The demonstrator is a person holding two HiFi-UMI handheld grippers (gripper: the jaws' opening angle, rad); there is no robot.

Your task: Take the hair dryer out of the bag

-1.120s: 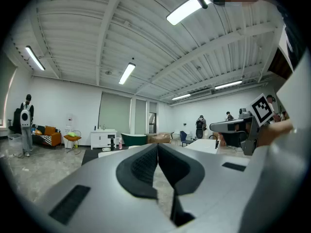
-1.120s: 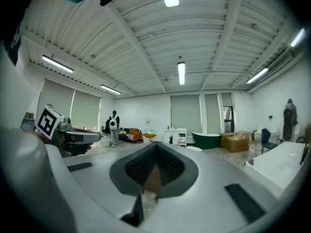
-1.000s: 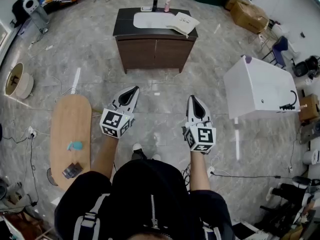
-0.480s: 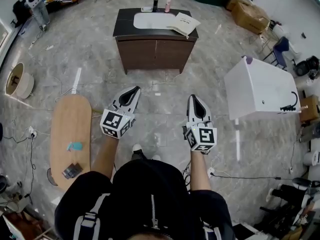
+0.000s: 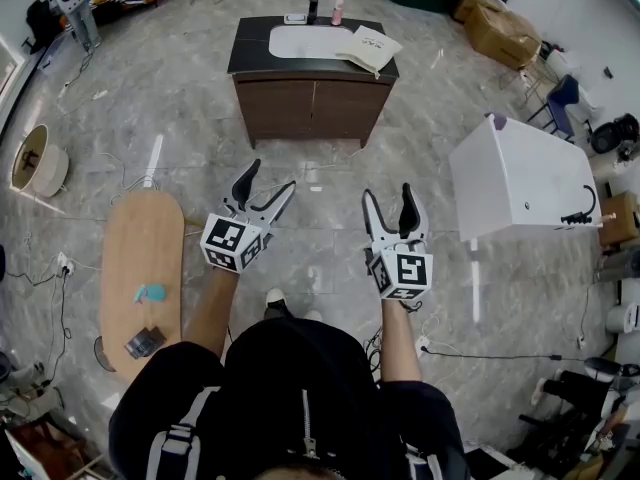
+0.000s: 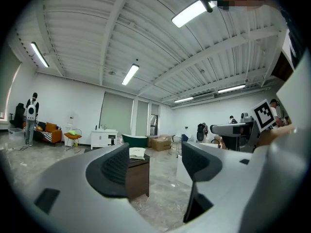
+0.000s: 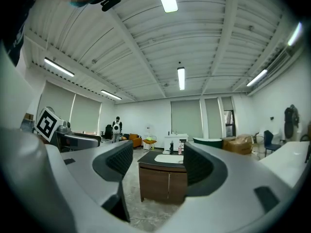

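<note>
My left gripper point(image 5: 271, 175), level above the grey marble floor point(image 5: 330, 183), has just sprung open with nothing between its jaws; ahead, well apart, the flat cream bag point(image 5: 366, 46) lies on the right end of the dark-topped brown wooden sink cabinet point(image 5: 310, 103), its contents hidden; my right gripper point(image 5: 388, 192), likewise just opened and held level, is empty

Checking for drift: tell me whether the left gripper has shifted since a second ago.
No. The left gripper keeps its spot beside the wooden board; only its claw has just been opening, empty.
</note>
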